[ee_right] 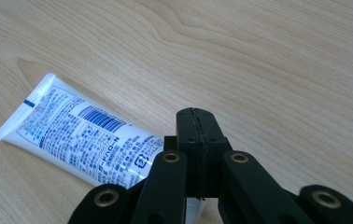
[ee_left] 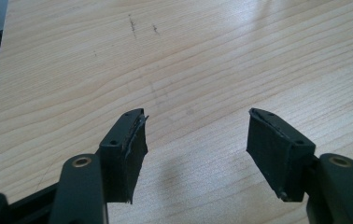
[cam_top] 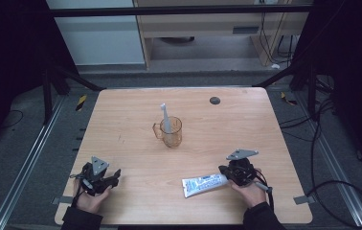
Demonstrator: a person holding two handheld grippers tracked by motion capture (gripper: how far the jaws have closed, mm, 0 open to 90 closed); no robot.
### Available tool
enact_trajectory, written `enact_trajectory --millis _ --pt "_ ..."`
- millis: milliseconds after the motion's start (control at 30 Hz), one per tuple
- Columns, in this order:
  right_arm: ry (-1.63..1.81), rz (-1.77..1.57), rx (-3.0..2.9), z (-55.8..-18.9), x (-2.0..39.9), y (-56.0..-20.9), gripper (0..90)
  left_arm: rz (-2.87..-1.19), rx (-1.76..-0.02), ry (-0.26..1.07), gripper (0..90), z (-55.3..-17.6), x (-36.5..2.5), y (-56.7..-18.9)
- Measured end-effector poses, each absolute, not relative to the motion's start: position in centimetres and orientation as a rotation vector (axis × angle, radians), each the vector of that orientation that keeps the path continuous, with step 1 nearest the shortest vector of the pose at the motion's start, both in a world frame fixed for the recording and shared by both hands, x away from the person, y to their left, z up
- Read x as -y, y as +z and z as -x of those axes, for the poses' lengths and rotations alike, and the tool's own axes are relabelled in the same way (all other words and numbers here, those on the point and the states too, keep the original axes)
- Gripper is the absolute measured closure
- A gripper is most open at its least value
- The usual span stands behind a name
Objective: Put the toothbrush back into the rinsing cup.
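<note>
The right gripper [ee_right: 198, 114] has its jaws pressed together with nothing between them. In the right gripper view they sit above the cap end of the toothpaste tube [ee_right: 79, 135], which passes beneath them; whether they touch it cannot be told. Closed jaws suit a nudge or a hover, not a grasp, so they must part before any pickup.

The toothpaste tube [cam_top: 204, 184] lies flat on the counter [cam_top: 246, 124] at about 5 o'clock from centre, flat crimped end pointing toward 9 o'clock, cap end under the right gripper [cam_top: 240, 171]. Lying flat, it offers its narrow thickness to a sideways pinch.

The left gripper [ee_left: 195, 140] holds its jaws wide apart over bare wood, gripping nothing. In the high view the left gripper [cam_top: 100, 176] rests near the 7 o'clock corner, well apart from the tube, likely parked to keep the workspace free.

At centre stands an amber cup [cam_top: 171, 132], handle toward 9 o'clock, with a white toothbrush [cam_top: 165, 117] upright inside, leaning on the rim. A small dark disc [cam_top: 214, 100] sits near the 1 o'clock edge.
</note>
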State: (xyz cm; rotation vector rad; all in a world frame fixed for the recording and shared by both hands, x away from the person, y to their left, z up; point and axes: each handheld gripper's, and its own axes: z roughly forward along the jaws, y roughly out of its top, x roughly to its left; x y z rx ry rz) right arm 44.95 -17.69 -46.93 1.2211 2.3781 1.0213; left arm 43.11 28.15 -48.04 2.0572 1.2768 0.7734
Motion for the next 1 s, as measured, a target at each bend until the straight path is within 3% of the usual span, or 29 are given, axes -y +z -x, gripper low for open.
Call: enact_trajectory --millis 1000 --pt "1.046 -1.180 -2.463 -41.7 18.8 -46.7 89.0 -2.058 -1.280 0.770 36.0 -43.1 -28.2 -48.0"
